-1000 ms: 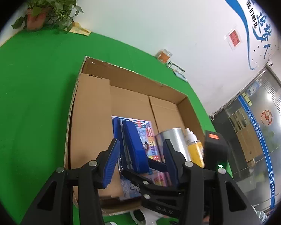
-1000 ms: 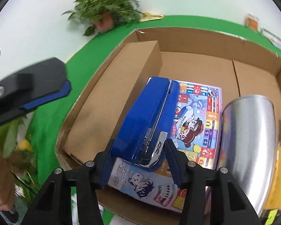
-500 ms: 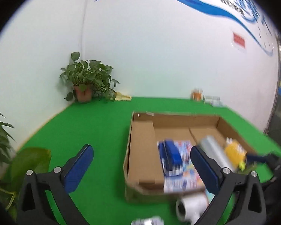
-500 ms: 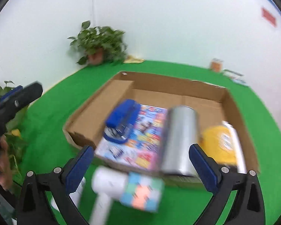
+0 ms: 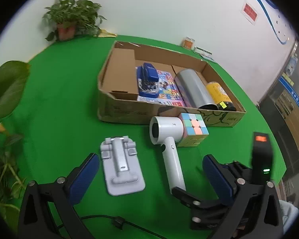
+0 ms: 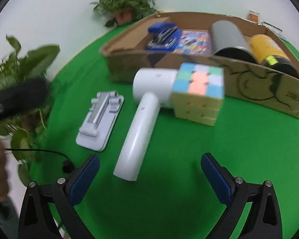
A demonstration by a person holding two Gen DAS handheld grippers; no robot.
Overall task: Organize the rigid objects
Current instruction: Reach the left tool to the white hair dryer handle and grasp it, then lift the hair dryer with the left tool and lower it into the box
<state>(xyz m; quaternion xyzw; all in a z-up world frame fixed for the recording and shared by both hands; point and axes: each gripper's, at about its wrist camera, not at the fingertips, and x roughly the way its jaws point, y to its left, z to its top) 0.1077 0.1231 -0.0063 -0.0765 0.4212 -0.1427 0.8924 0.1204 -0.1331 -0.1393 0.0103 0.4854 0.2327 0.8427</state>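
My left gripper (image 5: 149, 164) hangs open over the green cloth, with a grey folded stand (image 5: 121, 167) and a white hair dryer (image 5: 169, 139) lying between and ahead of its fingers, untouched. The jaws of my right gripper (image 6: 149, 159) are closing slightly. The dryer's (image 6: 143, 115) handle end lies between them, and the pads touch nothing. A pastel puzzle cube (image 6: 199, 91) rests against the dryer's head. Behind stands the cardboard box (image 5: 129, 113). It holds a blue stapler (image 5: 147, 75) on a colourful booklet (image 5: 167, 87), a silver cylinder (image 5: 195, 87) and a yellow can (image 5: 217, 91).
A black cable (image 5: 117, 222) runs along the near edge of the cloth. Leafy plants (image 5: 6, 91) crowd the left side and a potted plant (image 5: 69, 22) stands at the back wall. Small items (image 5: 188, 42) sit by the wall behind the box.
Both grippers have let go of the blue stapler, opened wide and drawn back out of the box toward the near side. The stapler now lies in the box.
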